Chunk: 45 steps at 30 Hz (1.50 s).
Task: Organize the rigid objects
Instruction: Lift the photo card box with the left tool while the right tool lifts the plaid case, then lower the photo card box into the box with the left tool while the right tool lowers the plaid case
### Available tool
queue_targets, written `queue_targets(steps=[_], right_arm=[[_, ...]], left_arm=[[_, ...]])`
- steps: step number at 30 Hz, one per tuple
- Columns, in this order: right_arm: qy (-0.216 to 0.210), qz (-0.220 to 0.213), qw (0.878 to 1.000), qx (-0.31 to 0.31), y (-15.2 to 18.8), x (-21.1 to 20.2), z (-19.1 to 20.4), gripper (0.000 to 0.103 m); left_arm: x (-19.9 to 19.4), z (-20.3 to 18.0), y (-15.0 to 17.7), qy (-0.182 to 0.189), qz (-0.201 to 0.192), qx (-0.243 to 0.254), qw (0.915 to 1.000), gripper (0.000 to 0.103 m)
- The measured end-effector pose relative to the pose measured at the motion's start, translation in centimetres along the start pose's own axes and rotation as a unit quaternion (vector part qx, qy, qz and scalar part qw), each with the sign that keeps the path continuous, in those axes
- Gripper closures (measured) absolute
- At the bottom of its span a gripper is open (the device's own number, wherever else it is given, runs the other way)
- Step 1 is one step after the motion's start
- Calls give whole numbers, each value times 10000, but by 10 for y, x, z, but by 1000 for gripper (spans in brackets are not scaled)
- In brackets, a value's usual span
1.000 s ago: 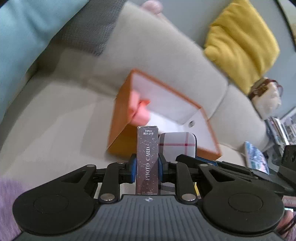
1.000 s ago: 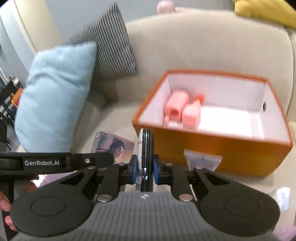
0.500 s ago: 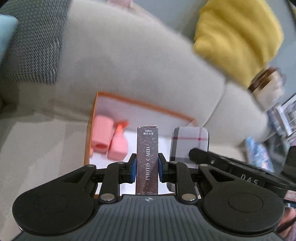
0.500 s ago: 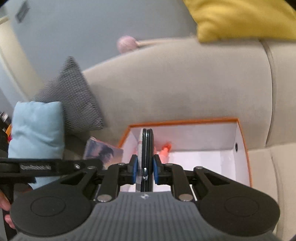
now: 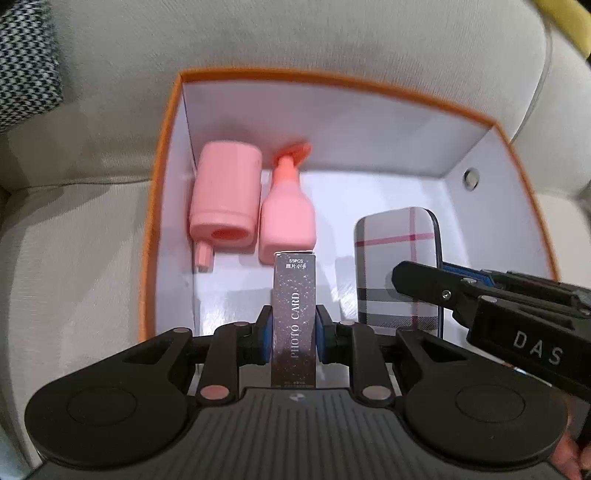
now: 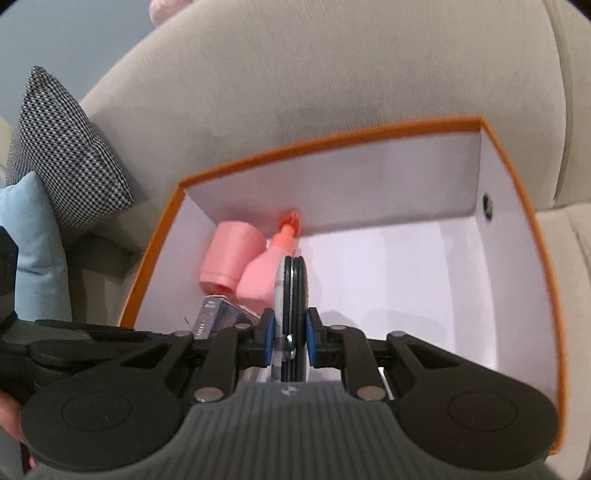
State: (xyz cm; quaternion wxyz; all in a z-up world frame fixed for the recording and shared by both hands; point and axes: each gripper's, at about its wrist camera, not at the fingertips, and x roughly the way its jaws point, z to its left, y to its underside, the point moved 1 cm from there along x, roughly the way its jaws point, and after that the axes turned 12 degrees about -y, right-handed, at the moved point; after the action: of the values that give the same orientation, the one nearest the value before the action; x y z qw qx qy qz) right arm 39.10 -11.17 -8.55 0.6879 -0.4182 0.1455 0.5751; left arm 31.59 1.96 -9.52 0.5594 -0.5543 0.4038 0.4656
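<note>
An orange box with a white inside (image 5: 476, 122) (image 6: 517, 184) sits on the sofa seat. A pink cylinder (image 5: 225, 199) (image 6: 231, 254) and a pink bottle (image 5: 286, 218) (image 6: 260, 277) lie in its left part. My left gripper (image 5: 294, 332) is shut on a dark "PHOTO CARD" box (image 5: 294, 314), held above the box floor. My right gripper (image 6: 289, 332) is shut on a flat plaid case (image 5: 395, 266), seen edge-on in the right wrist view (image 6: 291, 291), held inside the box right of the card box (image 6: 218, 314).
The sofa back (image 5: 295, 37) (image 6: 332, 92) rises behind the box. A checked cushion (image 5: 26, 66) (image 6: 62, 155) and a light blue cushion (image 6: 33, 243) lie at the left. A yellow cushion (image 5: 569, 22) shows at the top right.
Both grippers have moved forward and down over the orange box, and each holds its object inside it now. The box fills both views.
</note>
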Motion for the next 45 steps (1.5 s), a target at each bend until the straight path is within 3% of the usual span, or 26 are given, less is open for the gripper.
queue_targets(steps=[5,10,19,23,27,31,40,45], right_arm=[[11,184,9998,95,5,15,-5,85],[1,273,9995,142,7,19,-7,85],[-177,253,9995,34,6,12,5,85],[-455,237,9987,56,5,9,14,85],[-654,270,9973,191,0,16,19,85],[-693,360,9968,138,2,25,27,85],[-598,503,9966,269,-3,32,26,85],[-31,751,9972,-21,-10,32,20,85]], left_arm=[[17,-7,-1,-298,285,118,9991,78],[18,-11,-2,-515,264,264,9980,72],[-9,-18,5,-972,-328,986,9898,72],[-33,-11,8,-1318,-834,1092,9817,72],[-62,20,8,-623,-1135,466,9905,73],[-79,56,12,-202,-1403,-250,9896,73],[-55,94,23,543,-914,-1030,9890,75],[-44,100,30,716,-803,-1175,9872,80]])
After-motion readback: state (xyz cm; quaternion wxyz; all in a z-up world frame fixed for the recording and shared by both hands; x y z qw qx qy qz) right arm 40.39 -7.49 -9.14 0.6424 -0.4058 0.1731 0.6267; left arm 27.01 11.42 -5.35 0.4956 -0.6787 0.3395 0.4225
